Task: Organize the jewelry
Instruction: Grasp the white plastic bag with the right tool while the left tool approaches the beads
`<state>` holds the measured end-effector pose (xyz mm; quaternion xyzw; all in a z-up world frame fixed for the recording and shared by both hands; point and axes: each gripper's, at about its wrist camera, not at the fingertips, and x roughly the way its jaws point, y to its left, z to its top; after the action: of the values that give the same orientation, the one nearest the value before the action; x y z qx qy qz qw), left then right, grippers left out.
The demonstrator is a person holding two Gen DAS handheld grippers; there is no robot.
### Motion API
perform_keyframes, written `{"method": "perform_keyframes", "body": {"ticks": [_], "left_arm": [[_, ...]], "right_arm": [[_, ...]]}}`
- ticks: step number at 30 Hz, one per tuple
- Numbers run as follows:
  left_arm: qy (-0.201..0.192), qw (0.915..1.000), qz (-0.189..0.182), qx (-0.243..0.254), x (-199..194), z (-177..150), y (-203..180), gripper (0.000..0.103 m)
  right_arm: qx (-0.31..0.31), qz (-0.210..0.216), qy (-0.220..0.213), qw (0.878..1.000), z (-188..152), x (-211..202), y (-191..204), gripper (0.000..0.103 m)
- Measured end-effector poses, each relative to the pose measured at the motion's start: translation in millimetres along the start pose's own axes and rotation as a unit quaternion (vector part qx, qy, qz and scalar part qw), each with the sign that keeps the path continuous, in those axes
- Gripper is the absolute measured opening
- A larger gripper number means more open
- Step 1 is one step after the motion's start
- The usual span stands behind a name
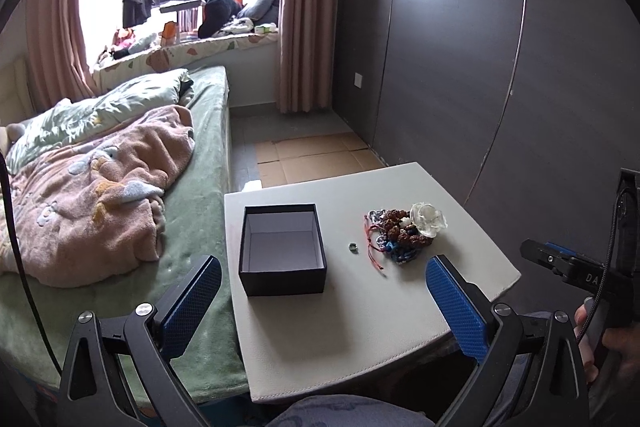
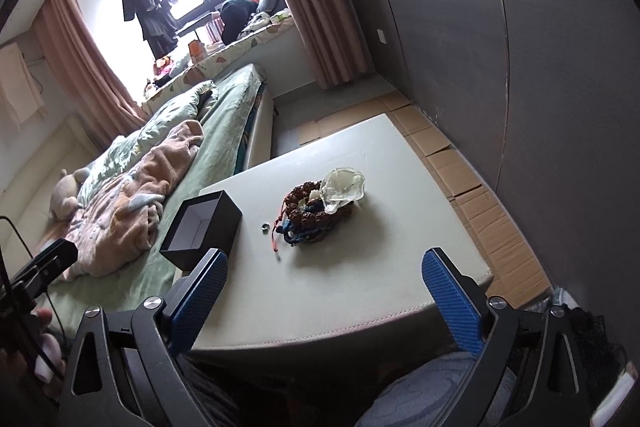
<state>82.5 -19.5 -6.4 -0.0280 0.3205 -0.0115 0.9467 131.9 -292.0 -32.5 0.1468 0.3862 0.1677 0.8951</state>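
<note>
Jewelry (image 1: 404,233) lies in one heap on the white table (image 1: 360,311), a small ring (image 1: 353,246) apart beside it, near the open black box (image 1: 282,251) meant to receive it. Left gripper (image 1: 322,281) and right gripper (image 2: 324,277) stand wide, holding nothing.

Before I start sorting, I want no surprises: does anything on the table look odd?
The jewelry pile is a tangled heap of bracelets and cords, and a small ring lies loose beside it. The black box stands empty.
</note>
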Motion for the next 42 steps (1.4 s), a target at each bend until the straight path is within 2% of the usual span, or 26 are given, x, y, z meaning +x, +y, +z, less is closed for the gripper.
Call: {"method": "perform_keyframes", "body": {"ticks": [4,6,8,15,18,23,28,32,35,36,37,38,39,40,41,42], "left_arm": [[0.024,0.9994,-0.027,-0.001,23,9,-2,0.095],[0.039,0.9991,-0.018,0.003,36,14,-3,0.088],[0.049,0.9985,-0.023,0.001,48,21,-3,0.084],[0.067,0.9974,-0.025,0.012,84,47,-13,0.083],[0.082,0.9960,-0.033,0.013,101,55,-18,0.077],[0.107,0.9931,-0.044,0.017,131,68,-28,0.073],[0.132,0.9899,-0.046,0.024,161,76,-42,0.067],[0.153,0.9868,-0.044,0.027,187,82,-51,0.066],[0.173,0.9833,-0.050,0.026,203,83,-56,0.065],[0.178,0.9824,-0.050,0.024,210,83,-57,0.064],[0.183,0.9818,-0.048,0.021,215,82,-58,0.062],[0.188,0.9811,-0.045,0.014,221,81,-57,0.057],[0.197,0.9794,-0.046,0.004,227,80,-56,0.053],[0.205,0.9774,-0.051,-0.007,232,78,-55,0.052],[0.210,0.9761,-0.055,-0.012,235,76,-55,0.052],[0.212,0.9757,-0.053,-0.011,237,74,-56,0.052]], "right_arm": [[0.031,0.021,0.020,0.999,8,30,-15,0.081],[0.045,0.036,0.031,0.998,11,44,-22,0.075],[0.059,0.047,0.037,0.996,15,57,-27,0.074],[0.112,0.077,0.060,0.989,34,105,-43,0.068],[0.142,0.097,0.066,0.983,42,122,-51,0.067],[0.169,0.106,0.074,0.977,56,146,-54,0.066],[0.203,0.113,0.100,0.968,65,172,-60,0.063],[0.201,0.094,0.108,0.969,69,181,-60,0.063],[0.208,0.094,0.126,0.965,65,190,-59,0.062],[0.213,0.096,0.134,0.963,63,193,-61,0.059],[0.219,0.096,0.141,0.961,61,197,-62,0.051],[0.224,0.092,0.146,0.959,60,200,-64,0.048],[0.226,0.089,0.150,0.958,59,203,-65,0.040],[0.228,0.087,0.153,0.958,58,204,-66,0.029],[0.230,0.089,0.155,0.956,55,205,-67,0.023],[0.233,0.092,0.157,0.955,54,206,-68,0.007]]}}
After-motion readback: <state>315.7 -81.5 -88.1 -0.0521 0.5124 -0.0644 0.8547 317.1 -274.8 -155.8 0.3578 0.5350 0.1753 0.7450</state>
